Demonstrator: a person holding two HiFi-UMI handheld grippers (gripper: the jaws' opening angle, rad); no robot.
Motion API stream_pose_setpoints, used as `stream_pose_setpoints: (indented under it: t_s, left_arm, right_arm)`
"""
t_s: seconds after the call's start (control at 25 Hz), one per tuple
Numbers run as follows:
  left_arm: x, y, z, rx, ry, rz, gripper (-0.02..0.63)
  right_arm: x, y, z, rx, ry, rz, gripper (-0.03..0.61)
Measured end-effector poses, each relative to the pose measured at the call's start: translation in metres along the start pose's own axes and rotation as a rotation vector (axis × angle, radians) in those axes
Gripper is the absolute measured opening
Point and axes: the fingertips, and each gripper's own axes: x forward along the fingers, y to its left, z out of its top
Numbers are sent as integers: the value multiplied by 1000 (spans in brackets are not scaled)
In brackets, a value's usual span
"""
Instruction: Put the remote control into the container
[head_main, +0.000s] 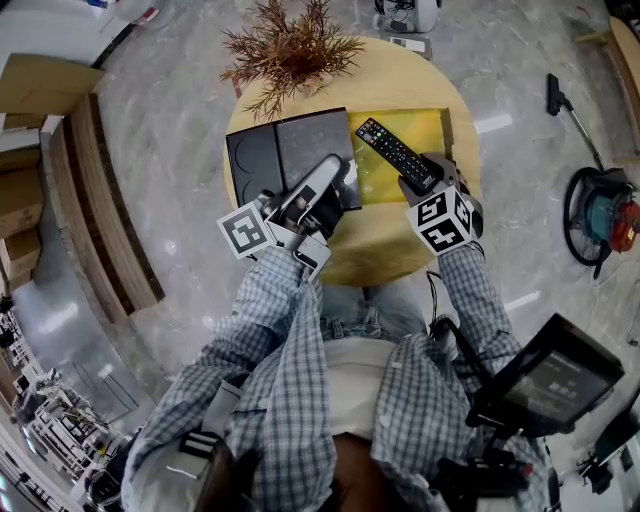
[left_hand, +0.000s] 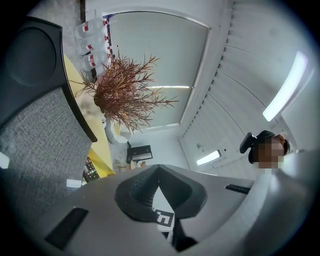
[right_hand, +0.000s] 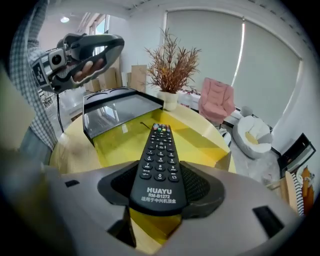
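The person's checked sleeves fill the bottom of the head view, and each hand carries 1 claw over a round wooden surface. The right claw is clenched on the remote control, gripping its lower end by both long edges, buttons up. The remote slopes away from the claw, with its far end over the open yellow container. Whether it touches the container's floor cannot be told. The left claw is clamped tight with nothing in it. It sits just beside the container's dark lid, which stands open on the left. A dried plant in a white vase stands at the surface's far edge.
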Motion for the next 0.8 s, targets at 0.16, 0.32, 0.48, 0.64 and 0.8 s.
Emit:
stream_pose_setpoints:
  t_s: [0.16, 0.32, 0.48, 0.64, 0.8]
  left_arm:
    - [-1, 0, -1, -5, 2, 3, 8]
    - [-4, 2, 0, -12, -2, 11, 8]
    - [-6, 1, -1, -15, 3, 11, 8]
    - [-11, 1, -1, -9, 16, 21, 8]
    - [-17, 2, 4, 1, 10, 32, 8]
  right_arm:
    - [8, -1, -13, -19, 74, 3, 249]
    - [15, 0, -20, -47, 157, -2, 249]
    - [21, 1, -25, -37, 225, 3, 249]
    - [26, -1, -29, -25, 280, -8, 249]
    - [26, -3, -29, -19, 298, -29, 249]
